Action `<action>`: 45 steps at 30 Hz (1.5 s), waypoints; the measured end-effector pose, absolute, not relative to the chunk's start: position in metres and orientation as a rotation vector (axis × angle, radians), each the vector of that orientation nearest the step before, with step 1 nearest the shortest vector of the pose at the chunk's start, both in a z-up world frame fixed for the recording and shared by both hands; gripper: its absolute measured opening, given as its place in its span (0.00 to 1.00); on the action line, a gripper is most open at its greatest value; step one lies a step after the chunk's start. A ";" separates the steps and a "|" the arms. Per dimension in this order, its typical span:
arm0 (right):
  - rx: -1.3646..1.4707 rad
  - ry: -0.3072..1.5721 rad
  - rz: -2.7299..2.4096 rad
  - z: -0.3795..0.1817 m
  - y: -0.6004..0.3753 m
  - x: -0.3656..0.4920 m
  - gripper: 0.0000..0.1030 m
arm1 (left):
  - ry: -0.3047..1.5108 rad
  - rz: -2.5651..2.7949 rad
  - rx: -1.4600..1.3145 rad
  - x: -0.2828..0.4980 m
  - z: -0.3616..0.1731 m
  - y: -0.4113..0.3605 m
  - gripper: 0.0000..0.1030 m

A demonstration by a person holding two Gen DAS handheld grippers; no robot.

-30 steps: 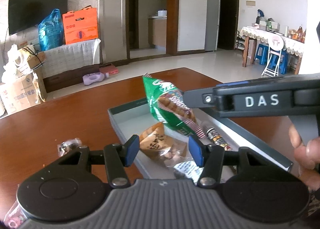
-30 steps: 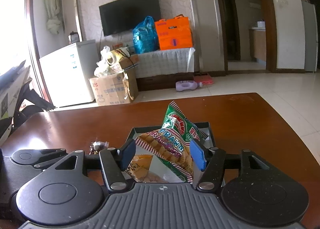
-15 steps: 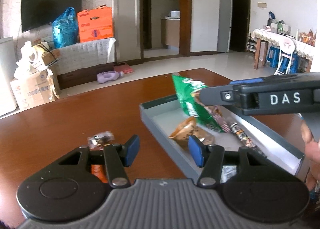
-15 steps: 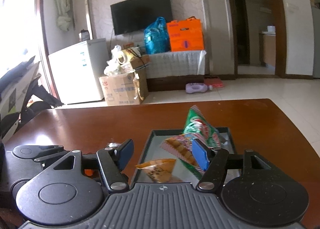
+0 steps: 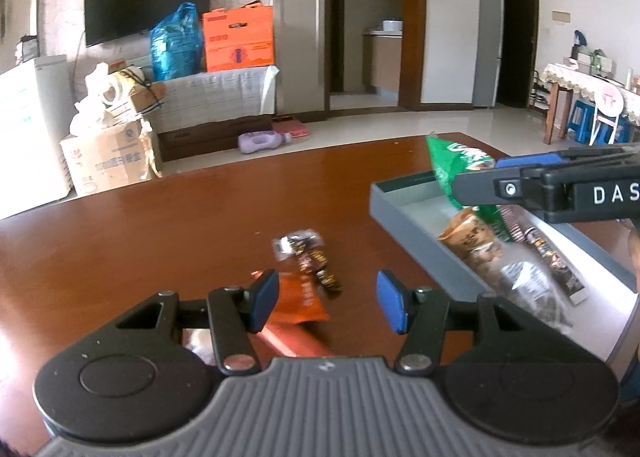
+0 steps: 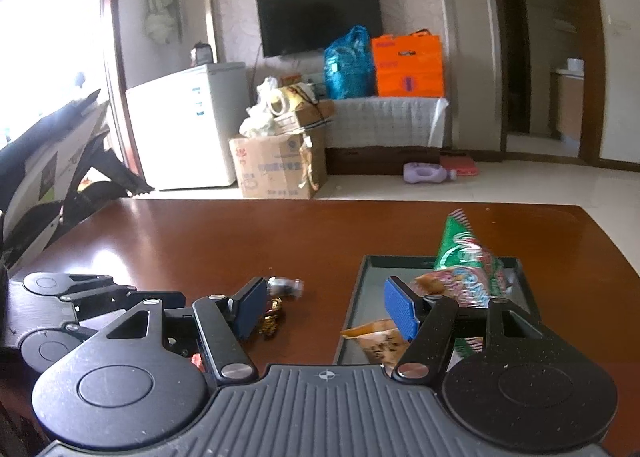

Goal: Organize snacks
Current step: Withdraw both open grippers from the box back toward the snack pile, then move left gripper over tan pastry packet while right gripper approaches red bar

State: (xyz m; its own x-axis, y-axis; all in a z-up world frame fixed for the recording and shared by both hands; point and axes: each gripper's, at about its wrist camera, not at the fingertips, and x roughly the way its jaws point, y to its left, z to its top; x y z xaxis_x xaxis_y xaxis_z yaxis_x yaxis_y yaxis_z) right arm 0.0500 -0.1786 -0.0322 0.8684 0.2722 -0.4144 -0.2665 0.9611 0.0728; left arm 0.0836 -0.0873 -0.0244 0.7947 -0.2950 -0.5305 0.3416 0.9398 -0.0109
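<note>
My left gripper (image 5: 326, 305) stands open low over the brown table, empty. Just ahead of its jaws lie an orange packet (image 5: 298, 301) and a dark candy wrapper (image 5: 304, 253). To the right is the grey tray (image 5: 400, 197). A green prawn-cracker bag (image 5: 460, 169) leans in it, beside a brown packet (image 5: 468, 235) and several small packets. My right gripper (image 6: 325, 307) is open and empty, over the tray's (image 6: 358, 289) left wall. The green bag (image 6: 464, 257) and an orange-brown packet (image 6: 376, 337) lie beyond its right finger. Candy wrappers (image 6: 284, 285) lie on the table to the left.
The right gripper (image 5: 492, 177) reaches across the tray from the right. The left gripper (image 6: 132, 293) lies close on the left. Beyond the table's far edge is open tiled floor, with a cardboard box (image 6: 276, 165) and a white fridge (image 6: 188, 125).
My right gripper let go of the green bag, which now leans in the tray, and drew back leftward. My left gripper swung left from over the tray to the loose snacks on the table.
</note>
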 end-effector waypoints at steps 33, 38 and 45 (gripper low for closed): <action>-0.040 0.520 0.404 -0.050 -0.115 0.065 0.66 | 0.648 -0.170 0.065 0.029 -0.034 0.009 0.52; -0.058 0.532 0.423 -0.055 -0.104 0.067 0.66 | 0.668 -0.148 0.058 0.022 -0.039 0.011 0.52; -0.088 0.555 0.442 -0.063 -0.090 0.068 0.66 | 0.711 -0.144 0.045 0.016 -0.049 0.014 0.52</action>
